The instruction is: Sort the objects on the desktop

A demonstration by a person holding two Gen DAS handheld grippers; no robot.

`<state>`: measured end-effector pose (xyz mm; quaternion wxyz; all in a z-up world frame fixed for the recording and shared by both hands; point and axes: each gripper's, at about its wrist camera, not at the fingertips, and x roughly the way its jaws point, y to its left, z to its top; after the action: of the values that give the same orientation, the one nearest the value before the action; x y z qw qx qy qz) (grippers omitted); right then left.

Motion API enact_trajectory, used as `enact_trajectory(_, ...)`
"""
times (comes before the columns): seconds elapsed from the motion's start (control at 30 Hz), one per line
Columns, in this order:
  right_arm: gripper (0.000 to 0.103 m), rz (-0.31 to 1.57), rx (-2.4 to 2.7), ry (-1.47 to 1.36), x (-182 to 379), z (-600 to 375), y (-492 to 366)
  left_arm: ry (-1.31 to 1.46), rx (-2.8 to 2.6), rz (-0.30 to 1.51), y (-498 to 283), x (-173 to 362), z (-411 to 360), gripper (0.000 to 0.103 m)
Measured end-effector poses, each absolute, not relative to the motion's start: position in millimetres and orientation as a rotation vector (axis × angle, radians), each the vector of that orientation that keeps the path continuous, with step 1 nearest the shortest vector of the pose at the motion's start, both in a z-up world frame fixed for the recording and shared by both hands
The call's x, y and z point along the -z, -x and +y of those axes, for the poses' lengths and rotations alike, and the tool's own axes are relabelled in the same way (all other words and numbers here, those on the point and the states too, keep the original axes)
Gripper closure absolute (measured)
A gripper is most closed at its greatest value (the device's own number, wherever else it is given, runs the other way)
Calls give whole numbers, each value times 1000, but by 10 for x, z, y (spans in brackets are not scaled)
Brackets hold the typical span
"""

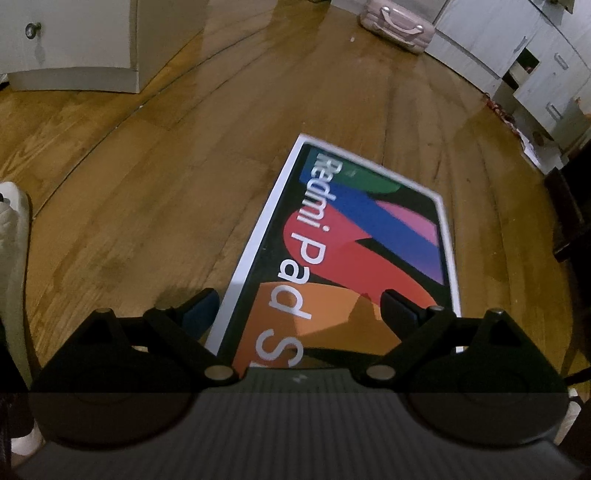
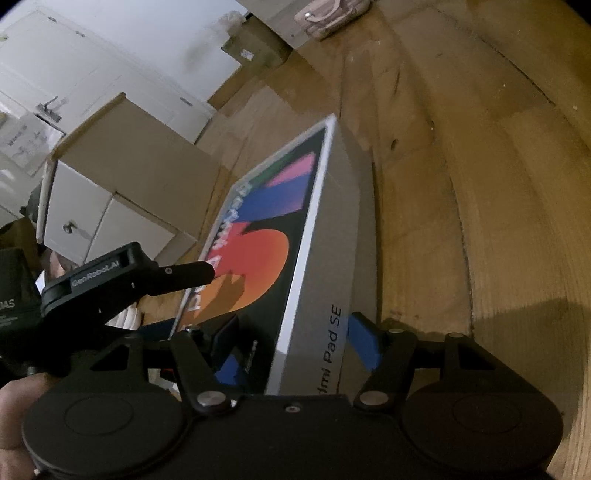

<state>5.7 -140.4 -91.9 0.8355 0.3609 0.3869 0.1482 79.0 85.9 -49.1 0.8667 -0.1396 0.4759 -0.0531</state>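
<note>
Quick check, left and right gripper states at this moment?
Left gripper: open, fingers spread above the Redmi Pad SE box, holding nothing.
Right gripper: open around the box's near end; contact cannot be told.

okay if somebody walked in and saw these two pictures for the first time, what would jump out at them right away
The colourful Redmi Pad SE box jumps out, its red, orange, blue and green swirls bright against the wooden floor. In the right wrist view the right gripper straddles the box's near end, fingers on either side of it, while the left gripper hangs open over its printed face. Far back on the floor sits a small pink suitcase.
</note>
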Motion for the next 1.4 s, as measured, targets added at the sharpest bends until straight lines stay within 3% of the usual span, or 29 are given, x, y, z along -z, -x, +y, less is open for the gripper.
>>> enact_trajectory(0.7,32,848,-324,-738,1034,-1474,-29,242,100,1071,-806,572,794,8)
enact_trajectory(1.1,28,935,-329,-891,1304,-1921,-752,172,200,1125,-1050,563,784,9)
enact_trajectory(1.2,35,870,-369,-826,1275,-1841,-761,118,207,1093,-1057,599,721,11)
enact_trajectory(1.4,35,784,-371,-776,1223,-1813,-641,151,208,1023,-976,607,762,11)
